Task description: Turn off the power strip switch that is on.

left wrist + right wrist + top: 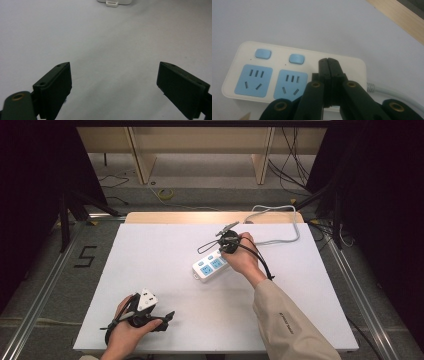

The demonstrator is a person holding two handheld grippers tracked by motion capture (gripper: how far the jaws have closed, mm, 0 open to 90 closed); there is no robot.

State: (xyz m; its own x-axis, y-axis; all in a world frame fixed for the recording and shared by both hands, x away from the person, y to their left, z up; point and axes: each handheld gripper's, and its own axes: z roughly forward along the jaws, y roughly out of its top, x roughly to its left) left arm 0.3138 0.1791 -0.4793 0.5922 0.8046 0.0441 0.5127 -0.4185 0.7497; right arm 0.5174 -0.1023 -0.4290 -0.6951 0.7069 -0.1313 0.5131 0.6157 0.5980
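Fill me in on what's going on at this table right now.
A person works at a white table with a gripper in each hand. The right gripper, jaws closed together, is over a white power strip with blue sockets, near the end where its grey cable leaves; whether it is pressing something there cannot be told. The left gripper sits near the table's front edge, jaws wide open and empty, pointing toward the strip.

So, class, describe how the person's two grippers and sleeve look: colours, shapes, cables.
Both grippers are black with two flat jaws. The left gripper carries a pale three-cornered plate; the right gripper trails a black cable. Brass-coloured rivets mark the linkage arms. The right arm wears a beige sleeve with small dark lettering.
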